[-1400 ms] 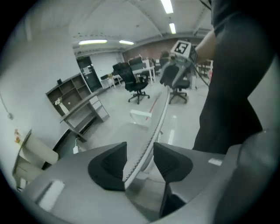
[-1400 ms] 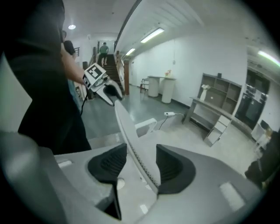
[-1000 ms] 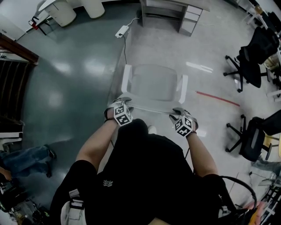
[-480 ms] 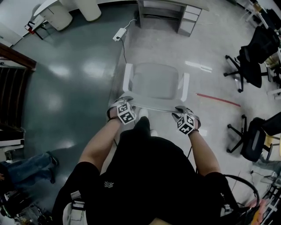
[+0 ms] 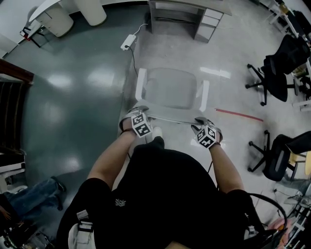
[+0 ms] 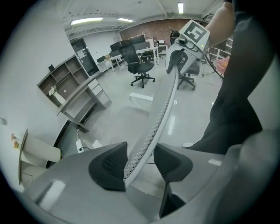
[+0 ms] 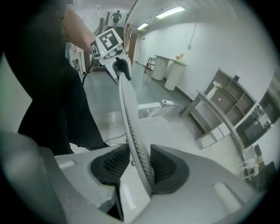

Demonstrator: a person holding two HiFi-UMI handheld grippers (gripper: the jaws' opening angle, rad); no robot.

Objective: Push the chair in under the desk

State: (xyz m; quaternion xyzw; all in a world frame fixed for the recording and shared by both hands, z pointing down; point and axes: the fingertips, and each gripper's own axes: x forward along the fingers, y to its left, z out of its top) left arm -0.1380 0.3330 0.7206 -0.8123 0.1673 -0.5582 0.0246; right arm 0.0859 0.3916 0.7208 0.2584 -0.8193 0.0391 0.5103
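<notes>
A pale mesh chair [image 5: 172,90] with two armrests stands in front of me, facing the grey desk [image 5: 187,7] at the top of the head view. My left gripper [image 5: 138,119] is shut on the left end of the backrest's top edge. My right gripper [image 5: 204,130] is shut on its right end. In the left gripper view, the left gripper [image 6: 140,146] has the mesh backrest [image 6: 159,105] running up between its dark pads. The right gripper view shows the same: the backrest rim [image 7: 129,118] sits in the right gripper [image 7: 140,151]. Open floor lies between chair and desk.
A white power strip [image 5: 127,42] with its cable lies on the floor left of the desk. A drawer unit [image 5: 209,24] stands at the desk's right side. Black office chairs [image 5: 277,73] stand at the right, beyond a red tape line [image 5: 238,115]. A dark railing [image 5: 12,97] is at the left.
Both grippers and the chair have moved forward toward the desk. The power strip and floor marks have slid nearer in the head view. Both grips on the backrest are unchanged.
</notes>
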